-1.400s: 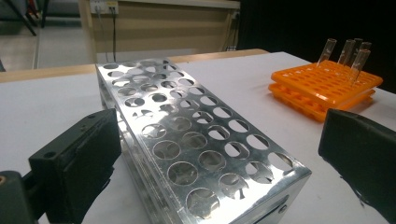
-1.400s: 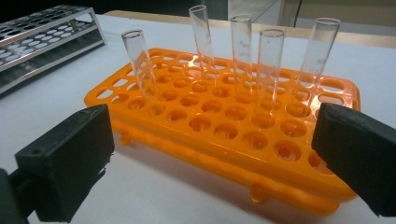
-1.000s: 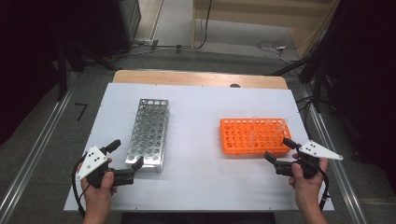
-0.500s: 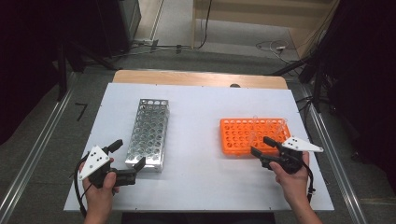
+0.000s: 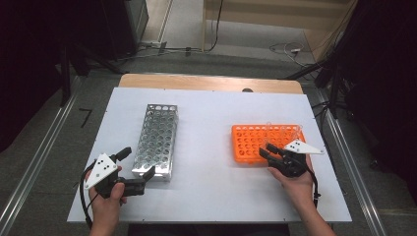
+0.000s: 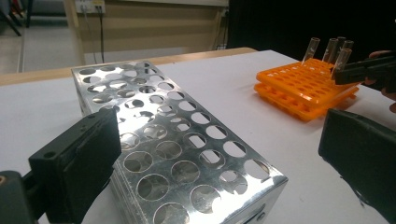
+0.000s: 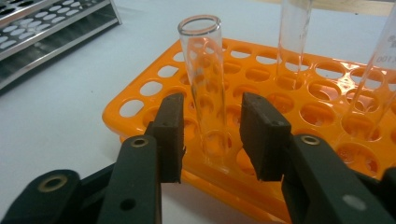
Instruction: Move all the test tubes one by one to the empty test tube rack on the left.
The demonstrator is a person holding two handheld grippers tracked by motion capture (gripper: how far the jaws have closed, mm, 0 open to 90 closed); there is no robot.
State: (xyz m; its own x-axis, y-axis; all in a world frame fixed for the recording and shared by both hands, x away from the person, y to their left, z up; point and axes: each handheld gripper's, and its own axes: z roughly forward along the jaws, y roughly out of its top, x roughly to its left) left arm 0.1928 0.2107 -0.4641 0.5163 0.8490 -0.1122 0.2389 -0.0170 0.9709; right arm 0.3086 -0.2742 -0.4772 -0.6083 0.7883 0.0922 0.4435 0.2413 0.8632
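An orange tube rack (image 5: 255, 142) lies on the right of the white table (image 5: 211, 118), with a few clear glass tubes (image 6: 327, 49) standing at its far right end. My right gripper (image 5: 268, 153) is at the rack's near edge. In the right gripper view its jaws (image 7: 212, 119) stand on either side of one upright glass tube (image 7: 201, 56), and they have just been closing. A small gap still shows on each side, so the pads do not press on it. My left gripper (image 5: 136, 163) is wide open at the near end of the empty metal rack (image 5: 158, 137).
Two more tubes (image 7: 294, 32) stand in holes behind the one between my jaws. The metal rack (image 6: 177, 140) lies lengthwise left of centre. A wooden strip (image 5: 211, 82) runs along the table's far edge, with cables on the floor beyond.
The right hand has moved left and forward from the table's right edge to the orange rack, and its jaws have narrowed around a tube. The left hand has kept still.
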